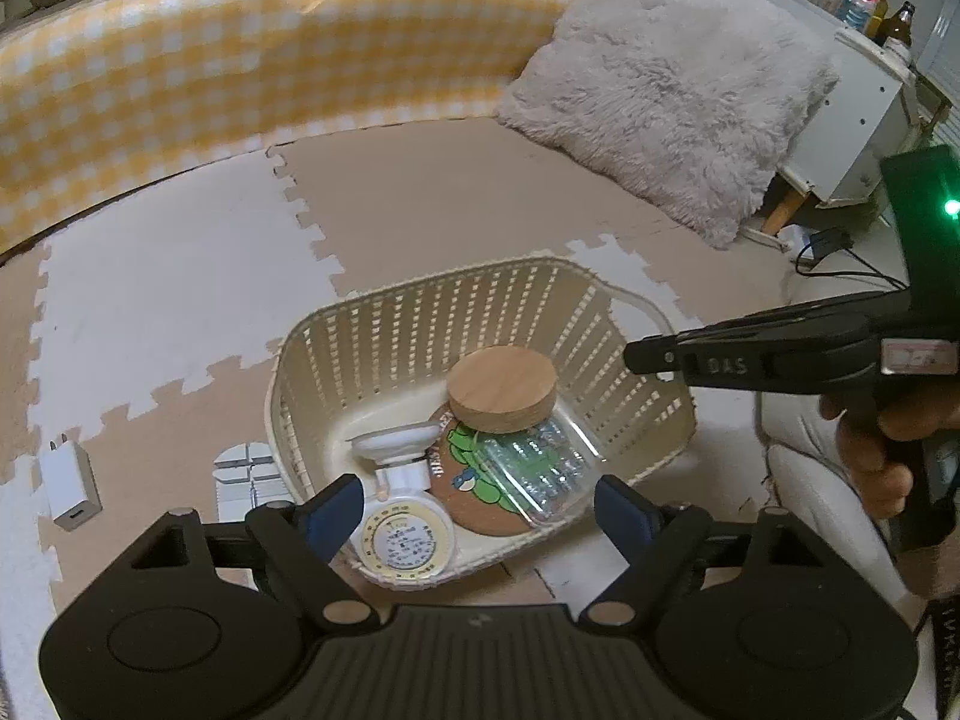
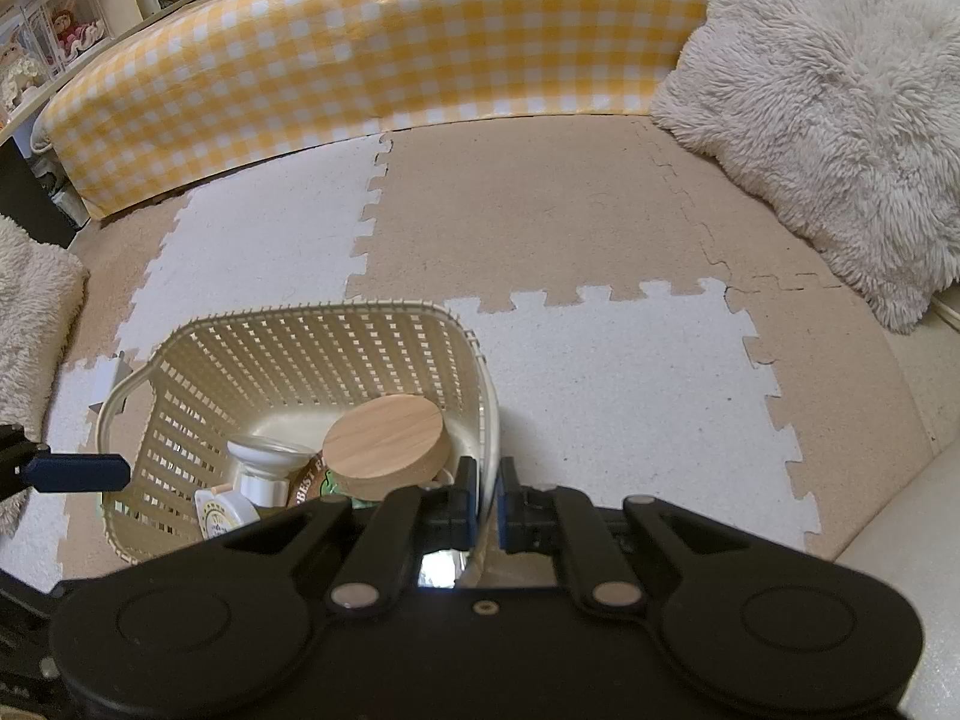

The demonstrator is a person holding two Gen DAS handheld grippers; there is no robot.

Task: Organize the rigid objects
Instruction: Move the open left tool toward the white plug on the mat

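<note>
Hovering over the near rim of the cream basket [image 1: 600, 312], the left gripper [image 1: 480, 510] gapes wide with nothing between its blue pads. The right gripper [image 2: 487, 495] is pinched tight on the basket's wall. Inside lie a round tape measure [image 1: 405, 537], a white dish [image 1: 399, 441] and a wooden-lidded jar [image 1: 503, 387]; a white charger [image 1: 71, 474] lies outside on the foam mat [image 1: 420, 192].

In the right wrist view, the black gripper body covers the near side of the basket [image 2: 180, 330], at about 6 o'clock. The round tape measure [image 2: 222, 516] is half hidden there. The words on its face are too small to read. The fluffy pillow [image 2: 828, 120] is cut off at 3 o'clock.
</note>
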